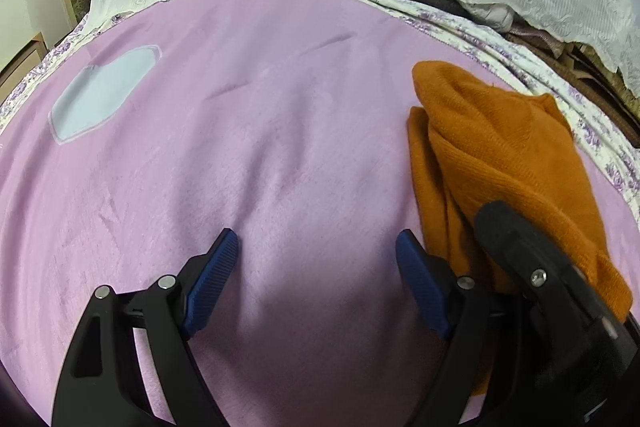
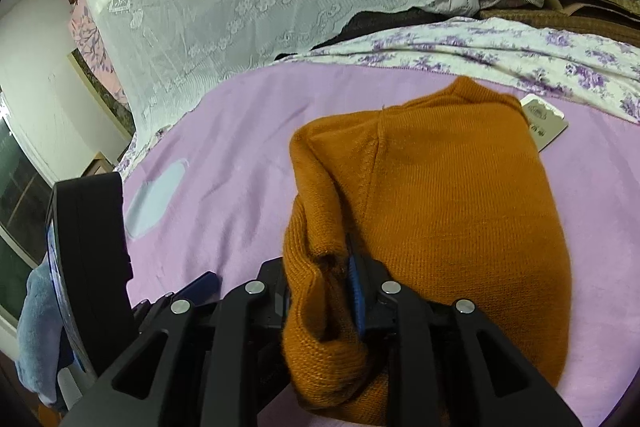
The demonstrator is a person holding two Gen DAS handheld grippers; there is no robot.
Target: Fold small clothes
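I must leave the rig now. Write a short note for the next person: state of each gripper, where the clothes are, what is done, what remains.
Left gripper: open, empty, over the bare purple blanket, just left of the garment.
Right gripper: shut on a bunched ribbed edge of the orange knit garment.
Garment: lies on the blanket's right side, partly doubled over and lumpy; a paper tag sticks out at its far edge.
Done: it looks like a first fold is started, not tidy.
Left: lay the held edge down, smooth it, finish the fold. No other small clothes are clearly visible.
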